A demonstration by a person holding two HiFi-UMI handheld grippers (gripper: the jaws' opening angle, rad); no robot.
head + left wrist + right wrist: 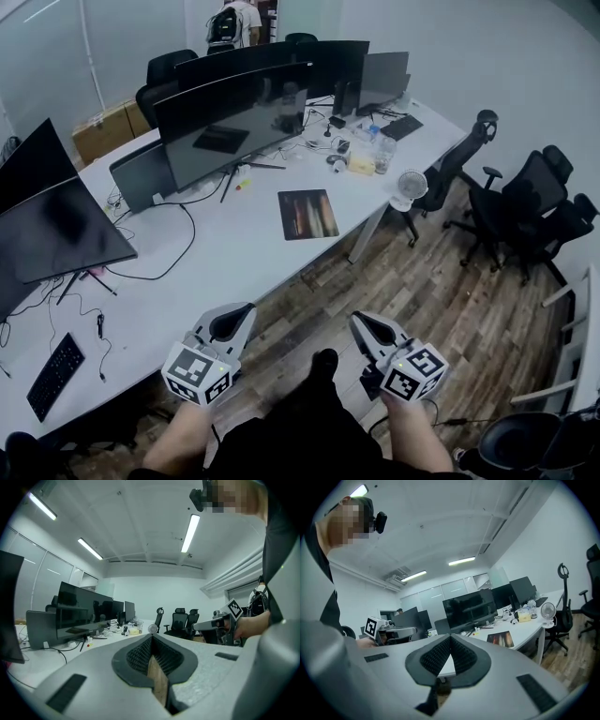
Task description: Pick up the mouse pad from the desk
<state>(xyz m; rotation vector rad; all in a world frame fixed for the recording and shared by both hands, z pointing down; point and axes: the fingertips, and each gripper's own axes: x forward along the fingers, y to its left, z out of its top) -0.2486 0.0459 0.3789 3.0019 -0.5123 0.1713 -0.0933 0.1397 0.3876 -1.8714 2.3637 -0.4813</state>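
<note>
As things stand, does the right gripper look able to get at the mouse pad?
Probably yes, after an approach: the right gripper is short of the desk, jaws shut, but the mouse pad lies flat near its edge with nothing between.

Wide dark monitors (234, 117) stand in a row. A black keyboard (56, 375) lies at the near left. A small white fan (410, 186) sits near black office chairs (525, 206) on the wood floor (450, 300).

Bright ceiling strip lights (190, 531) — fisheye-warped edges, soft shadows
</note>
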